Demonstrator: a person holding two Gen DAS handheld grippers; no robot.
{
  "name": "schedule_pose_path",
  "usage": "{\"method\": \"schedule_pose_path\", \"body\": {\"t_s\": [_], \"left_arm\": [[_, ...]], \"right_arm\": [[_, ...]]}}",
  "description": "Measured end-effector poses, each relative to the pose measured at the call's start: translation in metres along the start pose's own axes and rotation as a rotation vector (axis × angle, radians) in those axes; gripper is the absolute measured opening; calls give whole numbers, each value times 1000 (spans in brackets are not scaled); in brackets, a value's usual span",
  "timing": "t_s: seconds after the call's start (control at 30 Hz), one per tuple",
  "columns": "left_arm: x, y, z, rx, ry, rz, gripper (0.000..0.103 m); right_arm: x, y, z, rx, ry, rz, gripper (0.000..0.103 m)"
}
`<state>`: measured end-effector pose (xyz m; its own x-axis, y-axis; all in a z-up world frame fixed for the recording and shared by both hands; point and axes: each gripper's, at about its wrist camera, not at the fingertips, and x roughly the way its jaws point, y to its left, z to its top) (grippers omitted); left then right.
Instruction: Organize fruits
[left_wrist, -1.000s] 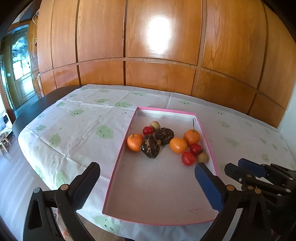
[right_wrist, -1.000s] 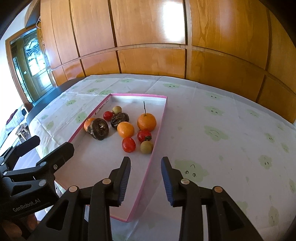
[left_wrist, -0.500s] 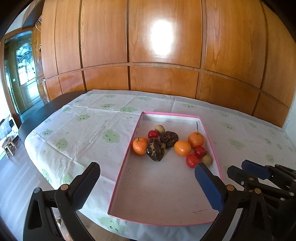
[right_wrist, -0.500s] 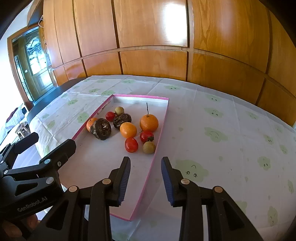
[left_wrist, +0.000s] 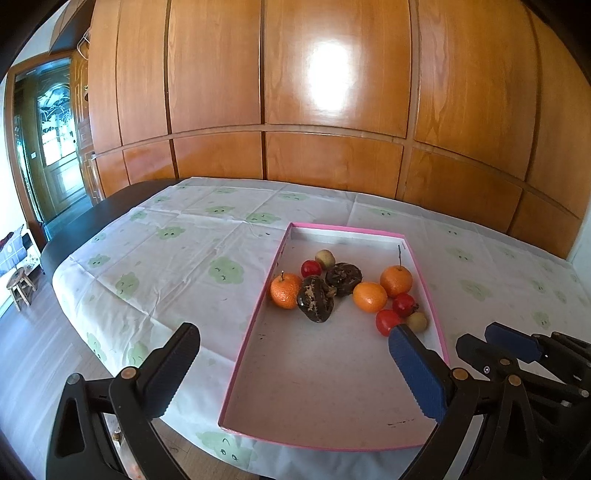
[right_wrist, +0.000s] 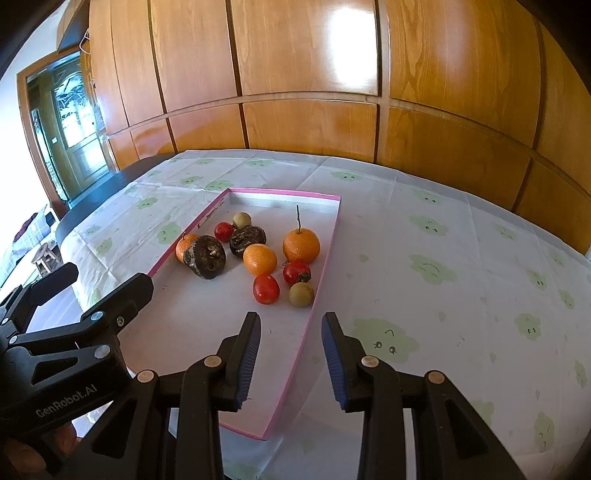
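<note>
You're holding the left gripper wide open over the pink tray, right gripper hovering narrowly open, gripping nothing, fruits clustered mid-tray, dark ones possibly rotten.

Both grippers hover at the near end of the pink-rimmed tray.

Right gripper sits low centre, jaws parted with nothing between them, straddling the tray's right rim. The left gripper pokes in from the lower left (its jaw state isn't clear here). Mid-frame, the fruit clusters: three oranges, two dark fruits, red ones and small yellowish ones, over the cloud-print tablecloth.
</note>
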<state>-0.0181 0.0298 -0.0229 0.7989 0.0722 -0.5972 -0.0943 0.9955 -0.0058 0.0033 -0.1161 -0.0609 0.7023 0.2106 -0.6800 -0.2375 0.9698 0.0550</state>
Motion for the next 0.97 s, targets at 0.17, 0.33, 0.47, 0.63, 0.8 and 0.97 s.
{"method": "schedule_pose_path", "body": {"t_s": [0.17,0.33,0.47,0.63,0.8,0.97], "left_arm": [[0,0,0,-3,-2,4,103],[-1,1,0,-1,-1,7,103],[-1,1,0,-1,-3,7,103],[-1,2,0,-2,0,7,103],[-1,1,0,-2,0,6,103],[-4,3,2,-3,-16,-3,103]], "right_arm": [[0,1,0,1,0,-1,34],[0,1,0,-7,-1,3,34],[0,1,0,-11,-2,6,34],[-1,1,0,-16,-2,7,34],[-1,1,0,-17,-3,6,34],[-2,-4,1,-15,-2,12,34]]}}
